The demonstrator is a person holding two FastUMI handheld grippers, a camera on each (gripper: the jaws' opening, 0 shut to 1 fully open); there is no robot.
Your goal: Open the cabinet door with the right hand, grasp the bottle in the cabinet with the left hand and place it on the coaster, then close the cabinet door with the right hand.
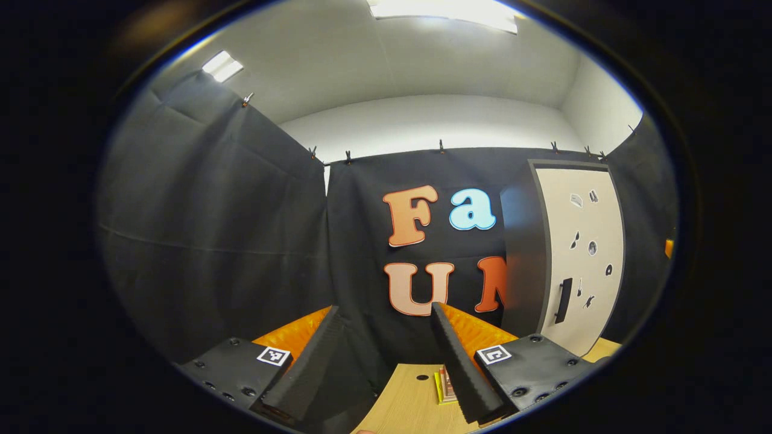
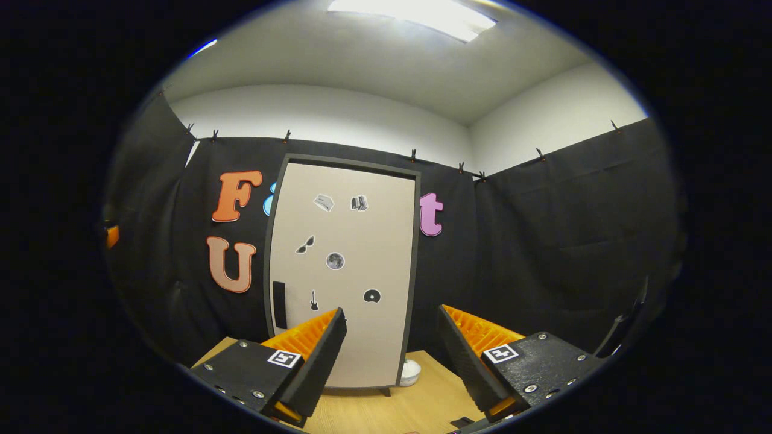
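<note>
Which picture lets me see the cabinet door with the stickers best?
The right gripper view: the cabinet door faces the camera almost straight on, shut, showing its stickers and the dark handle at its left edge. The left gripper view catches the door at the right, narrower and slanted, beside the cabinet's dark side.

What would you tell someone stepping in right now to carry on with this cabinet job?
Left hand-held gripper: open, holding nothing, raised above the table.
Right hand-held gripper: open, holding nothing, facing the cabinet, short of it.
Cabinet door is shut; its handle sits low on the left edge. A white round thing, maybe the coaster, lies at the cabinet's right foot.
Done: nothing.
Left: open the door, take the bottle out, set it down, close the door.
</note>
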